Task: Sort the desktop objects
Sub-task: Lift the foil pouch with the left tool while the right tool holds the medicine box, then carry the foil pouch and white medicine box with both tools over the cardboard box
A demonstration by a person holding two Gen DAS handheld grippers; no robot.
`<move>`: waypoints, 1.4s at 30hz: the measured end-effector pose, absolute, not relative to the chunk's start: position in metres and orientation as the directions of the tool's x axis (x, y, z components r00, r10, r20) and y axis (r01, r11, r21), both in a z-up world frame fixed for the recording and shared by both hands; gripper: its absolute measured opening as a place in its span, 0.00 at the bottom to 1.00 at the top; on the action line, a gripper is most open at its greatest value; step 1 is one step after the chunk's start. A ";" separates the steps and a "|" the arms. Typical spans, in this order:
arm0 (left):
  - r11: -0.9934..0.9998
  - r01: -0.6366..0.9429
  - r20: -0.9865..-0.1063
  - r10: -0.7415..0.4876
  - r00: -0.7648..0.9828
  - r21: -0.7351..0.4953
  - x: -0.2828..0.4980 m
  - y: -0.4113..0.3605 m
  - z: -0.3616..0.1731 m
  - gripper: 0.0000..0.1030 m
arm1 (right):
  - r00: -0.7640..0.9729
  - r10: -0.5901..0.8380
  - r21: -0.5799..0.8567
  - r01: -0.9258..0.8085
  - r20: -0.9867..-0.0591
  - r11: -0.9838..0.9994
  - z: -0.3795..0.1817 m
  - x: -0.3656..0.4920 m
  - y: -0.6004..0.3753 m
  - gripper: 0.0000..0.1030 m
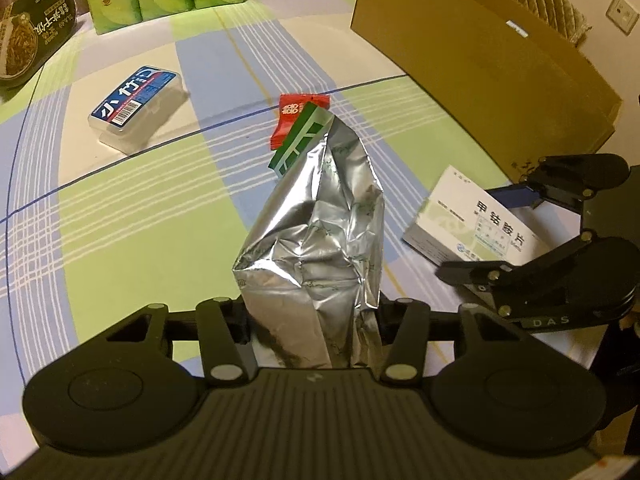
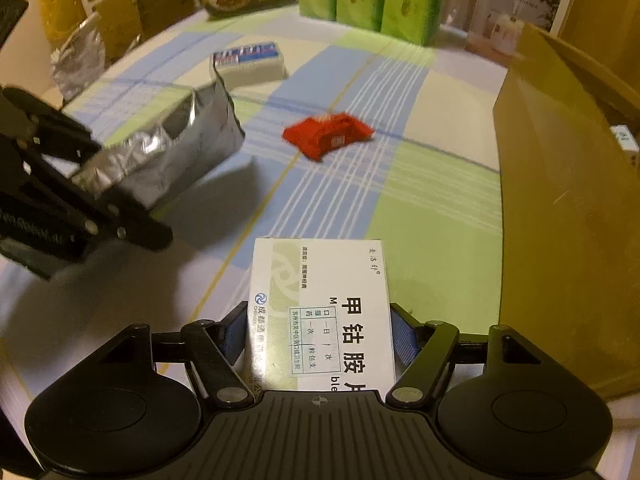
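Nearest the left wrist lens: my left gripper [image 1: 312,320], its fingers pressed onto the base of the silver foil pouch [image 1: 320,232]. The pouch's long axis runs straight out from the fingers, ending in a green-and-white strip at the far end, and in the right wrist view it appears to hang clear of the checked tablecloth [image 1: 120,220].

Nearest the right wrist lens: my right gripper [image 2: 318,340], its blue pads [image 2: 402,340] clamped on either side of the white medicine box [image 2: 320,304]. The box's long axis likewise points forward along the fingers, away from the camera.

The governing relation: the open cardboard carton [image 2: 560,200] stands to the right of both tools. The right gripper is just beside its near wall; the left gripper lies farther off, with the right gripper and its box between it and the carton. I judge the carton to be the likely destination, and so the right hand to be the better placed to unload first, though the pictures do not confirm this.

Unheld on the cloth: a red sachet [image 2: 328,136] ahead of both tools, and a clear plastic case with a blue label [image 1: 136,108] to the left beyond it.
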State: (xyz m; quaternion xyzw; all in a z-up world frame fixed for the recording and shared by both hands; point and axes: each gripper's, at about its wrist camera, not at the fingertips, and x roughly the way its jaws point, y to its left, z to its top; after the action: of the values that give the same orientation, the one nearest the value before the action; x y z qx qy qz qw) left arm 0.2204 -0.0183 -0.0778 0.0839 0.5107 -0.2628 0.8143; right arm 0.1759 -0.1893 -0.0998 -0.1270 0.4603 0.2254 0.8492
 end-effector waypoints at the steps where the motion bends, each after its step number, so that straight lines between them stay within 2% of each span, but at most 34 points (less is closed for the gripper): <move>1: 0.847 0.514 -0.874 -0.347 0.341 -0.136 0.220 -0.018 -0.077 0.45 | 0.487 0.269 -0.009 -0.495 -0.831 0.869 -0.097 0.176 -0.189 0.66; 24: 0.850 0.492 -0.852 -0.389 0.350 -0.186 0.219 -0.019 -0.072 0.45 | 0.498 0.291 0.011 -0.491 -0.817 0.871 -0.092 0.180 -0.187 0.66; 37: 0.874 0.461 -0.820 -0.373 0.434 -0.153 0.196 -0.016 -0.046 0.45 | 0.571 0.318 0.026 -0.459 -0.757 0.888 -0.062 0.176 -0.196 0.66; 42: 0.899 0.405 -0.812 -0.358 0.461 -0.166 0.180 -0.015 -0.039 0.45 | 0.588 0.333 0.048 -0.446 -0.737 0.894 -0.053 0.168 -0.200 0.66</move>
State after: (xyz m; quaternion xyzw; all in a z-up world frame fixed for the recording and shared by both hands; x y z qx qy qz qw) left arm 0.1799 -0.0147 -0.0393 0.0250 0.4687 -0.2232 0.8543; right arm 0.1676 -0.1999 -0.0527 -0.0710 0.3972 0.2191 0.8884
